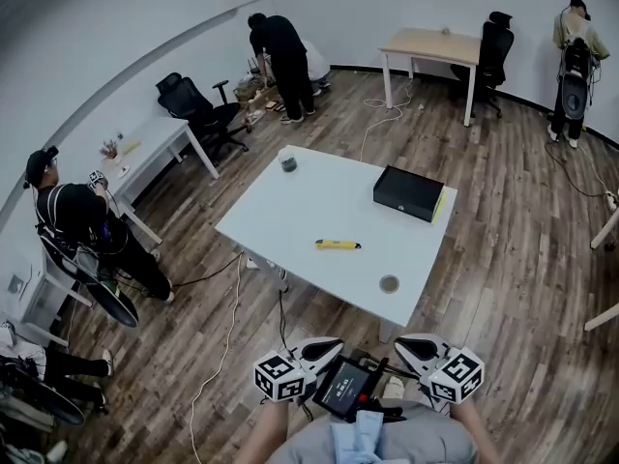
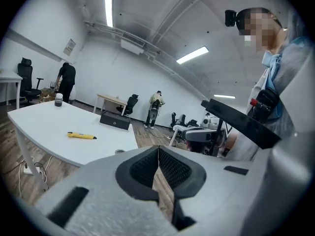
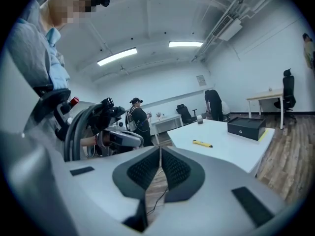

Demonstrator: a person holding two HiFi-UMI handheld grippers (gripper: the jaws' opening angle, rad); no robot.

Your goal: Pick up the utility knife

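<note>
Dead centre of the head view, on the white table [image 1: 290,211]: yellow utility knife [image 1: 338,245], lying flat, long axis left to right, well apart from everything else. Looks like a slim, stiff plastic body, so probably light with zero give. Smooth shell on a smooth matte top, so likely to skate or spin if nudged from one side only. Best bet: pinch across the narrow width around mid-body, clear of whichever end carries the blade (too small to tell from here). Very low profile too, so probably worth coming in almost flush with the tabletop.

Also up there: boxy black case with a yellowish edge [image 1: 409,192] to the upper right of the knife, small dark-lidded jar [image 1: 287,162] toward the far corner, flat round disc [image 1: 389,283] near the front edge. Wood-grain plank floor all around.

Left gripper [image 2: 158,154] and right gripper [image 3: 160,154]: ribbed black pads pressed together, nothing between, both down at the bottom of the head view, well short of the table.
</note>
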